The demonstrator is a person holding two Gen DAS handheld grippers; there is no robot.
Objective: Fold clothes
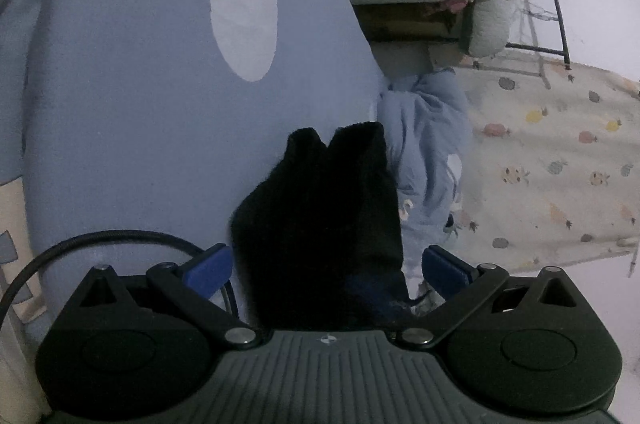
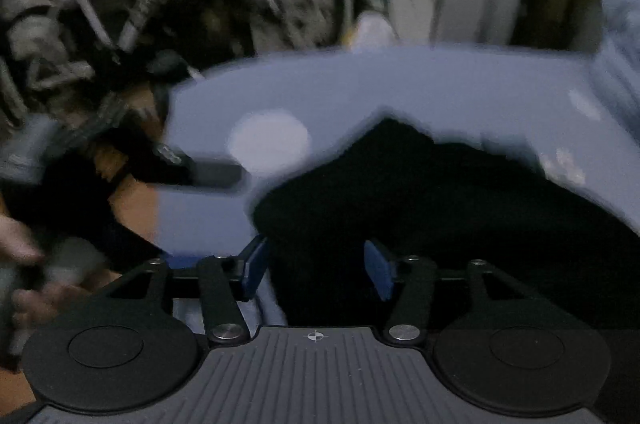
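Blue bedding [image 1: 140, 124] with a white dot is spreading under both grippers. Black garment [image 1: 324, 216] is lying between the parted fingers of the left gripper [image 1: 326, 270], unclamped. Right gripper [image 2: 316, 270] is showing fingers apart over the same cloth; no writing is readable.

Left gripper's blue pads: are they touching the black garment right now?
Apart. In the left wrist view the left gripper is open; the black garment passes between its pads, with pale background showing beside the right pad.

Black garment [image 1: 320, 224] on blue sheet [image 1: 140, 104] with white dot [image 1: 244, 16].
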